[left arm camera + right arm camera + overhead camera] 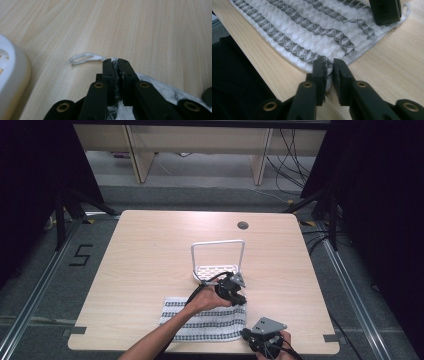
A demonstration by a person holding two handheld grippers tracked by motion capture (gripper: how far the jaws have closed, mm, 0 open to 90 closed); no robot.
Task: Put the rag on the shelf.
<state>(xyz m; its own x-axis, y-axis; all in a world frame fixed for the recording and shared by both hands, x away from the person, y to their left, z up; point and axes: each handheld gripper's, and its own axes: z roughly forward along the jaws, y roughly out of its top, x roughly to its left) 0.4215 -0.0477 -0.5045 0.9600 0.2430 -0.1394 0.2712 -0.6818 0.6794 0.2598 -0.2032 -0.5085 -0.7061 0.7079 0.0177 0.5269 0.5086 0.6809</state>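
A white towel with grey patterned stripes (205, 320) lies flat near the table's front edge. My left gripper (241, 299) is at the towel's far right corner, and in the left gripper view its jaws (117, 65) are shut on the towel's edge (152, 85), beside a white hanging loop (82, 58). At the towel's near right corner is my right gripper (246, 334). In the right gripper view it (329, 65) is shut on that corner of the towel (317, 30). The other gripper's black jaw tip (385, 11) shows at the far corner.
A white wire-framed rack with a perforated base (218, 265) stands just behind the towel; its rounded white edge (12, 75) is close on the left in the left gripper view. A cable hole (243, 225) sits in the far table top. The table's front edge (262, 72) runs beside the towel.
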